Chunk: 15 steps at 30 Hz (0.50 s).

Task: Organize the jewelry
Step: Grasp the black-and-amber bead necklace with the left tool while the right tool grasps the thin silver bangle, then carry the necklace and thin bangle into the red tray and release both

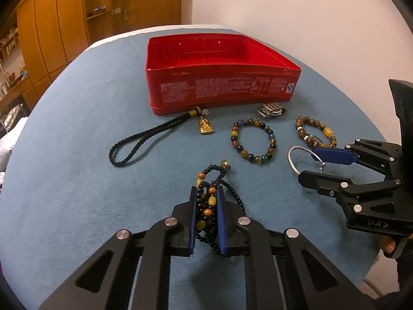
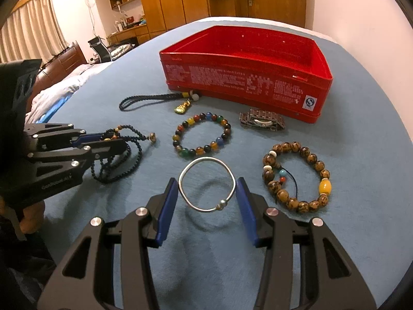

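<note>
On the blue cloth of the bench, toward twelve o'clock from both cameras, sits the open red box, its inside bare as far as the views reach. Left tongs are clamped on a bunched black bead necklace with orange and yellow beads, its loose loops trailing onto the cloth. Right tongs grip a silver bangle across its width, both blue pads touching the ring's sides; a shadow lies on the cloth below it.

Along the box's near wall, at about eleven o'clock in the right wrist view, lies a black braided cord with a gold charm. Just at twelve o'clock of the bangle rests a bracelet of many-coloured beads. At two o'clock lies a brown bead bracelet with one large yellow bead. A folded metal watch lies close against the box, at one o'clock.
</note>
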Each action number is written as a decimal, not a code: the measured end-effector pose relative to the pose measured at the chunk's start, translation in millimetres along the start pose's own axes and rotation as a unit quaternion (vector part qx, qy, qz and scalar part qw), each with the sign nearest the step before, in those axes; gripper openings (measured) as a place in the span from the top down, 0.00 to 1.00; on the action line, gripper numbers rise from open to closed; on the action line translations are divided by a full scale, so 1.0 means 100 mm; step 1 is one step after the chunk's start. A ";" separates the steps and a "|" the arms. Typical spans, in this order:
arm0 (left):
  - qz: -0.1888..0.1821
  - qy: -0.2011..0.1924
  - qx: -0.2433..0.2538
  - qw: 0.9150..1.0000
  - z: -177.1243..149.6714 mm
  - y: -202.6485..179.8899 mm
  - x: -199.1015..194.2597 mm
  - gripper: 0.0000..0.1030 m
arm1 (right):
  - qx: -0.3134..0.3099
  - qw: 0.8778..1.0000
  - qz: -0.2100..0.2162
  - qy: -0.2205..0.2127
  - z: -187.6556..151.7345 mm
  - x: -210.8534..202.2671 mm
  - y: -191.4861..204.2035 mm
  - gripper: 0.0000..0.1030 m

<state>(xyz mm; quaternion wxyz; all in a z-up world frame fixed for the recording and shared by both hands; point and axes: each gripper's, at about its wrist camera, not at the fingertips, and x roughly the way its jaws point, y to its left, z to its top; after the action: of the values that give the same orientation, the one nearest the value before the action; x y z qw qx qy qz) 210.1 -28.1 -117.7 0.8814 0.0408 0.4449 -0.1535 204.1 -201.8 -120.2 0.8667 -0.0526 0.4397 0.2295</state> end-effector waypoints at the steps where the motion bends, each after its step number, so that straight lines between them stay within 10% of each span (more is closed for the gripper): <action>1: 0.000 -0.002 0.000 1.000 0.00 -0.01 -0.02 0.87 | 0.001 1.000 0.001 -0.002 0.00 -0.03 0.00 0.56; 15: 0.004 -0.057 0.010 0.998 0.18 0.00 -0.59 0.93 | -0.004 0.999 0.004 -0.041 0.13 -0.47 0.02 0.56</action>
<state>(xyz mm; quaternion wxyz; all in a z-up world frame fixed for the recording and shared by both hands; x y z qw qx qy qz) 191.3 -18.4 -59.6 0.9056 0.0423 0.3921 -0.1561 188.7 -213.4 -75.0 0.8826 -0.0448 0.4035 0.2371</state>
